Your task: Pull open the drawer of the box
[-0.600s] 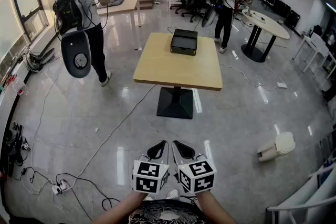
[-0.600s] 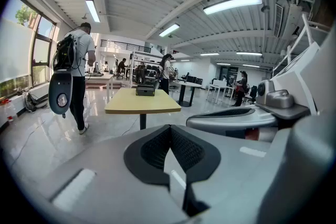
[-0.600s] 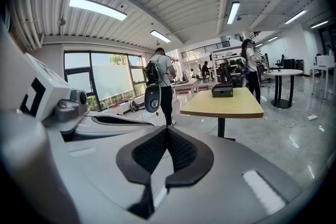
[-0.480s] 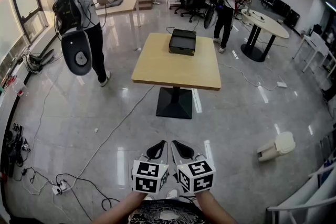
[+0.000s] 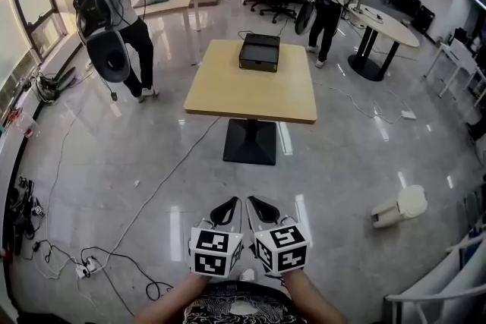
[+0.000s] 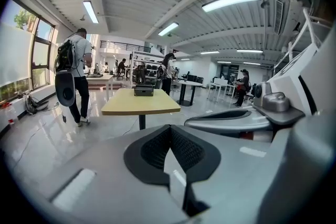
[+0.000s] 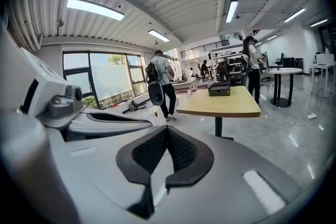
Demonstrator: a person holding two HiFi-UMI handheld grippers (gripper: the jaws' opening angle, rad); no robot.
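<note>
Low in the centre of the head view, the left gripper (image 5: pixel 230 202) and the right gripper (image 5: pixel 255 202) sit side by side, each with its jaws pressed together on nothing. Both aim towards the box (image 5: pixel 259 53), which stands well apart at the far edge of the worktop (image 5: pixel 250 95) in the upper middle of the frame. Held close to the body like this, they seem carried for an approach, with no reach yet begun. Only the head view shows the floor (image 5: pixel 342 163) and cable (image 5: pixel 159 186) lying between; only the gripper views show the jaws meeting and the box side-on, its drawer too small to make out
</note>
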